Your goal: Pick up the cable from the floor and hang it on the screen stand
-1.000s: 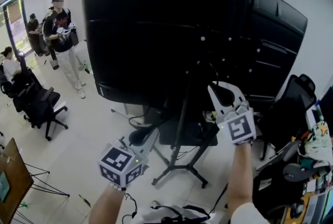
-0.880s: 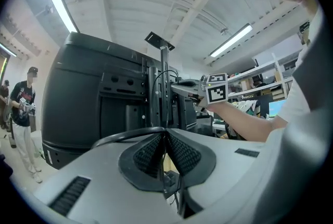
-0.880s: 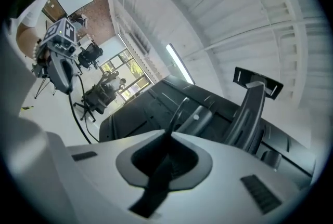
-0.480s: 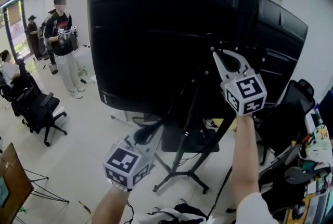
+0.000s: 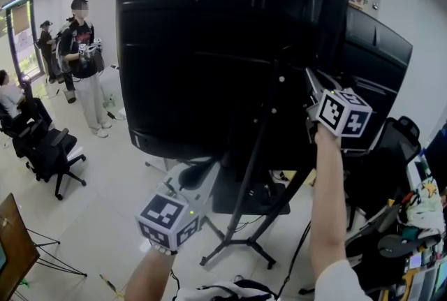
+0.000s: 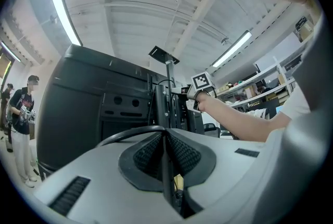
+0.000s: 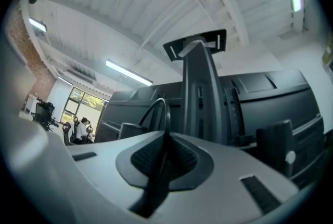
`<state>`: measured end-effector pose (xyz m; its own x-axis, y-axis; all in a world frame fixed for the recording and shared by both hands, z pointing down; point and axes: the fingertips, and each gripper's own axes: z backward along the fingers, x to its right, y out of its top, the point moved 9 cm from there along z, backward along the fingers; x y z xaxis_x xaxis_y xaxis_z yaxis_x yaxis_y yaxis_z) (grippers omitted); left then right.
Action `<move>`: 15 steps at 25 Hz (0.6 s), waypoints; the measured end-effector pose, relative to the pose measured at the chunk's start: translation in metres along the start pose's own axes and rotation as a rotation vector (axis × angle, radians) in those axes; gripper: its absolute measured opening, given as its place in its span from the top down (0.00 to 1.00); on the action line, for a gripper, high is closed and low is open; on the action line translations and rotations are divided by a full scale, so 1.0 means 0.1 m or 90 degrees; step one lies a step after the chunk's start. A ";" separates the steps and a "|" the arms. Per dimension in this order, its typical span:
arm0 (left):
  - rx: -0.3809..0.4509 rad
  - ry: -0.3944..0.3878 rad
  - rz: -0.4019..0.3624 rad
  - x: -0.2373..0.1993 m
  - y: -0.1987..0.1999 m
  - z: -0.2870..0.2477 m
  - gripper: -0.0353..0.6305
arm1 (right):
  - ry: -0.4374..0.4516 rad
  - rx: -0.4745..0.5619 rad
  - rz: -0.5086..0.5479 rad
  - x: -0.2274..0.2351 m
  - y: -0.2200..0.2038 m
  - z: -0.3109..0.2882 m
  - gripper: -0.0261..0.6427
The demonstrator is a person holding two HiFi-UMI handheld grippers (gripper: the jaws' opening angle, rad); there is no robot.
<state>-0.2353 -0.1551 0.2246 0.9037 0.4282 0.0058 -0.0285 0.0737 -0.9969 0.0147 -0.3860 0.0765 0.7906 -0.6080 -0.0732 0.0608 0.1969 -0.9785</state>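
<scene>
The black cable runs between my two grippers. In the left gripper view the cable (image 6: 127, 133) arcs out leftwards from the shut jaws of my left gripper (image 6: 165, 137). In the right gripper view the cable (image 7: 157, 108) loops up from the shut jaws of my right gripper (image 7: 166, 140), close to the upright post of the screen stand (image 7: 200, 88). In the head view my left gripper (image 5: 199, 177) is low, in front of the stand's pole (image 5: 257, 153). My right gripper (image 5: 313, 79) is raised high against the back of the big black screen (image 5: 202, 55).
The stand's splayed feet (image 5: 234, 244) rest on the white floor. A person (image 5: 84, 55) stands at the far left, near an office chair (image 5: 49, 153). Another black chair (image 5: 398, 135) and a cluttered desk (image 5: 419, 223) fill the right side.
My right gripper has climbed up and to the right along the back of the screen, rolling as it went. The left gripper has risen a little. Both stay shut on the cable.
</scene>
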 end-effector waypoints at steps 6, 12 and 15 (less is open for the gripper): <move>-0.005 -0.015 0.006 -0.01 -0.06 -0.04 0.92 | -0.002 -0.057 -0.021 0.07 -0.41 0.21 0.92; -0.021 -0.032 0.015 0.03 -0.13 -0.06 0.92 | 0.066 -0.153 -0.059 -0.12 -1.00 0.21 0.92; -0.028 -0.039 0.023 0.05 -0.19 -0.04 0.92 | 0.089 -0.164 -0.054 -0.25 -1.14 0.26 0.92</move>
<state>-0.2287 -0.1582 0.2433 0.8747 0.4839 -0.0268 -0.0409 0.0186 -0.9990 0.0033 -0.3733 0.1947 0.6963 -0.7177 0.0033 -0.0474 -0.0506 -0.9976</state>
